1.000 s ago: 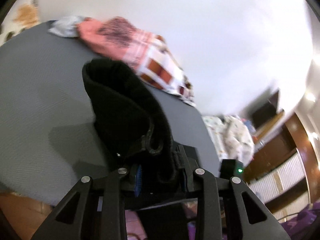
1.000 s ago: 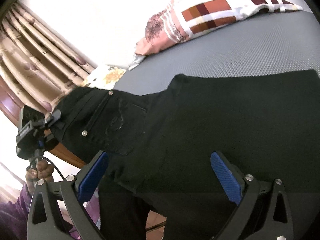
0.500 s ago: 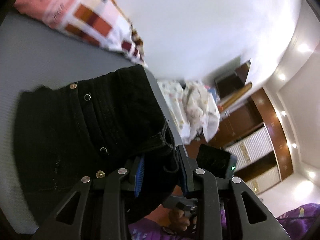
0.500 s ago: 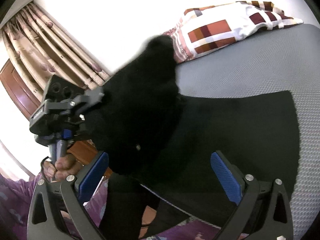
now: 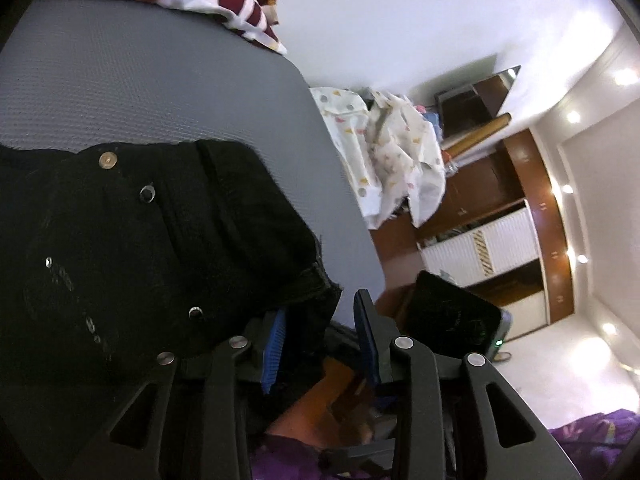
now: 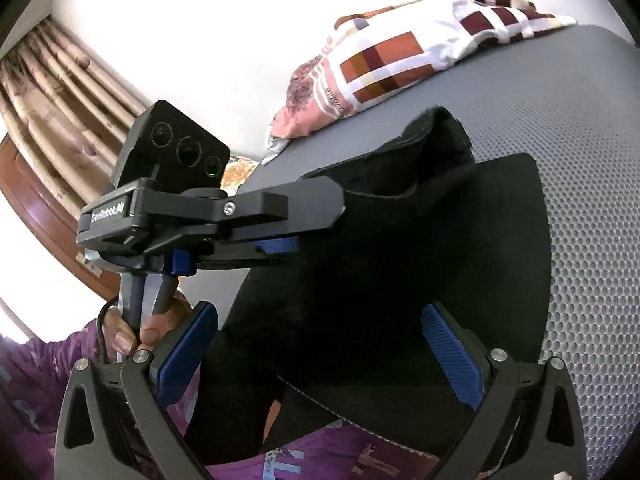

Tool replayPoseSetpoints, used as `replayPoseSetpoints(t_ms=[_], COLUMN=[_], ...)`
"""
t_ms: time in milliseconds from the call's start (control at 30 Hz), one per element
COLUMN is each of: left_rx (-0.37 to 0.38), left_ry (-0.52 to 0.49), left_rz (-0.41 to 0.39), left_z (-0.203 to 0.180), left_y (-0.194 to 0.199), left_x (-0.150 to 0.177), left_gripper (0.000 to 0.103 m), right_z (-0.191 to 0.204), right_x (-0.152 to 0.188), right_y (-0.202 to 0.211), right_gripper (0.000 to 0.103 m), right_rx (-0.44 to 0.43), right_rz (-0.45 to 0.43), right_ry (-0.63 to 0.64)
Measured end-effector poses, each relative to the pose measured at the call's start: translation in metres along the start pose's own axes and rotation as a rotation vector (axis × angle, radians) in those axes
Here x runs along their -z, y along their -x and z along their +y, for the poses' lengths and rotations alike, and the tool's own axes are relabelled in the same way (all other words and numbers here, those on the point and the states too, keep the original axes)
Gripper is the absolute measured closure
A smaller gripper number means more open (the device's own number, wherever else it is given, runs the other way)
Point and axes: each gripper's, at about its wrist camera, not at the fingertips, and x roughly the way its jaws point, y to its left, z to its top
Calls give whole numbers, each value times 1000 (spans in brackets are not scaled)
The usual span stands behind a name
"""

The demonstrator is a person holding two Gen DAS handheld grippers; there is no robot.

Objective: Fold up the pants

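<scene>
One fold laid | left gripper (image 5: pixel 320 336) seemingly pinching pants (image 5: pixel 160 240) waistband | right gripper (image 6: pixel 320 356) spread, empty | more folds left

Black pants (image 5: pixel 132 240) with silver and brass studs are seen on a grey, dotted-weave bed (image 5: pixel 140 92). A pillow (image 6: pixel 404 60) is checked in white, rust and maroon. Blue pads (image 6: pixel 452 356) are carried on black jaws. Beige floral curtains (image 6: pixel 52 92) are shown.
</scene>
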Motion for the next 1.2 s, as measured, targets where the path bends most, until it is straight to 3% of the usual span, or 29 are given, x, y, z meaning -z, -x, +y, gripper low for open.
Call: replayPoseSetpoints(t_ms=[167,233,300,467,567,633,733,867,1000,1100,1200], left_rx=[81,127,120,-4,5,45,-111,-9,-31,-32,-45], left_ry=[53,81,78,-71,-80,-44,-76,-12,-19,-52,-23], left_rz=[33,40,97,132,91,81,127,156,111,40,-41], left_z=[6,8,6,-22,-27,-21,-21,-19,-23,-25,-17], left_y=[-1,4,0,-1,12,19,10,9,16,44,70], left_x=[-12,-13,-14,-8,-6,-5,-2,14,38,57,62], left_gripper=[56,38,27,27,26,12,11,11,11,11,11], right_z=[-14,-16,-17,-22,-22,-22,-21,-14,-13,-17,-24], right_x=[3,3,5,4,4,3,0,1,5,4,2], right_y=[1,2,4,8,9,8,5,-1,-7,-3,1], right_gripper=[5,6,7,7,7,7,6,6,6,7,7], right_rx=[-7,-7,-9,-39,-35,-33,-30,42,75,56,8], right_rz=[-3,-4,-7,-16,-10,-10,-5,15,22,17,8], right_ry=[-42,-46,-50,-90,-91,-98,-111,-62,-30,-41,-98])
